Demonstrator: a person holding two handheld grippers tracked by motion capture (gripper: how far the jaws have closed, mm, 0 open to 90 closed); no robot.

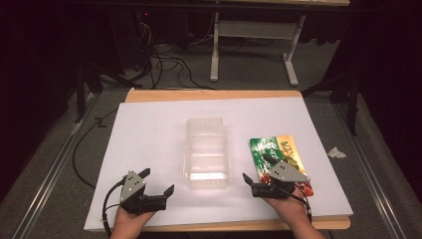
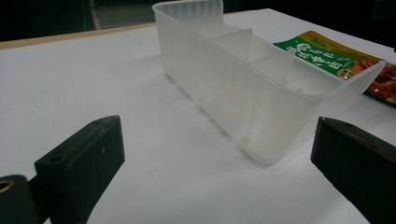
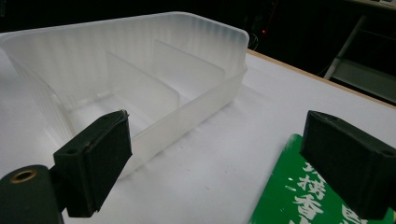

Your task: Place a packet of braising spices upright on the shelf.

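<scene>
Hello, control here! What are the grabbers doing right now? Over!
Left gripper open, holding nothing. Right gripper open, over the green packet. Clear divided bin sits between them, nothing inside. Nothing in the way.

Middle: the clear box (image 1: 208,152) blocks my way.
Left: open white table (image 1: 144,134).
Right: a flat packet (image 1: 278,154) lies there.

The divided container (image 1: 208,152) lies mid-desk (image 1: 149,129), its dividers splitting it near to far. A packet (image 1: 275,152) lies just right of it. My left gripper (image 1: 158,185) sits near-left of it; my right gripper (image 1: 259,172) over the packet's near end
</scene>
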